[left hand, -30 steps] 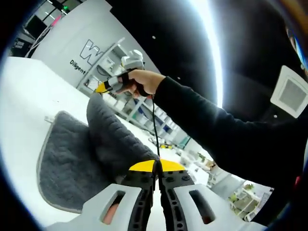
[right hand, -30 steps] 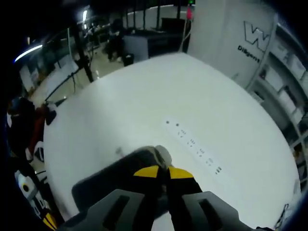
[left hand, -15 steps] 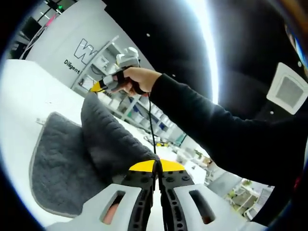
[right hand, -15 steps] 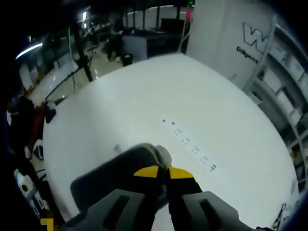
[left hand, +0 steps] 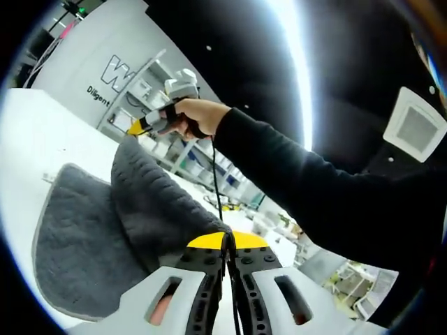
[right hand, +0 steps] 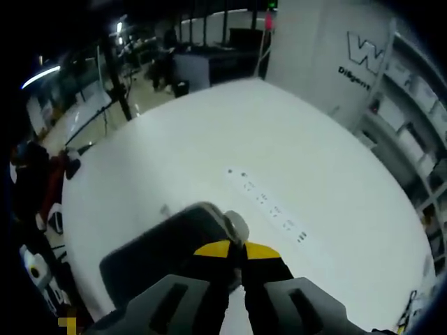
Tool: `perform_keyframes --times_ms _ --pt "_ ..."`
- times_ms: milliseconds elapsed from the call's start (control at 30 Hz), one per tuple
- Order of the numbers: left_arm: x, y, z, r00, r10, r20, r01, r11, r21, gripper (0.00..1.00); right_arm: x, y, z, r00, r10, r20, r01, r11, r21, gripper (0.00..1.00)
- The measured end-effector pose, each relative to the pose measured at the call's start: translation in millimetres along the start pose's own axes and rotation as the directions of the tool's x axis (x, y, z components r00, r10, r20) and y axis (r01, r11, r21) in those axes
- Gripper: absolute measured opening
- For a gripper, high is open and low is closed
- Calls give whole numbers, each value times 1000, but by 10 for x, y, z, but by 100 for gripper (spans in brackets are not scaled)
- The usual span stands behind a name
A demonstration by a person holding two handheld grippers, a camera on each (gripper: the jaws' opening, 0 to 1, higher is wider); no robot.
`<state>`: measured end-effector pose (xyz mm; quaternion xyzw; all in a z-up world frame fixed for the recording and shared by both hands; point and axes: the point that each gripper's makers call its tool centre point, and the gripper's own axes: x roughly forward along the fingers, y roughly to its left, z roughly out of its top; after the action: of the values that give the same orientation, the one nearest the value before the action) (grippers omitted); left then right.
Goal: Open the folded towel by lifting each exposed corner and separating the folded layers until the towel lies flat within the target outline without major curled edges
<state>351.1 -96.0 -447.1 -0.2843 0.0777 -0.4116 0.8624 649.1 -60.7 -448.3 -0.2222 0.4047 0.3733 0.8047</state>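
A dark grey towel (left hand: pixel 98 237) with a pale hem lies partly on the white table (left hand: pixel 28 139), one layer lifted off it. My left gripper (left hand: pixel 228 241) is shut on a raised edge of that towel close to the camera. In the left gripper view a person's hand holds my right gripper (left hand: pixel 137 128), which is shut on the towel's far raised corner. The right gripper view looks down on the table (right hand: pixel 279 153); there my right gripper (right hand: pixel 242 246) pinches the pale-edged corner of the towel (right hand: pixel 157 248), which hangs below it.
A row of small black marks (right hand: pixel 269 206) is printed on the table past the towel. A white wall with lettering (left hand: pixel 115 70) and shelves (left hand: pixel 174 150) stand beyond the table. A dark sleeve (left hand: pixel 314 195) crosses the left gripper view. Dark stands (right hand: pixel 119 77) rise at the table's far side.
Both views have shifted slightly as the hands rise. The towel's lifted layer has been drawn a little higher and further off the table. Both grippers stay shut on it.
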Motion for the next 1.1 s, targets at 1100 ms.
perform_keyframes --times_ms 1100 --pt "261 -134 -141 999 -46 -29 46 999 0 0 -72 -458 -303 999 -39 -13 39 999 10 1"
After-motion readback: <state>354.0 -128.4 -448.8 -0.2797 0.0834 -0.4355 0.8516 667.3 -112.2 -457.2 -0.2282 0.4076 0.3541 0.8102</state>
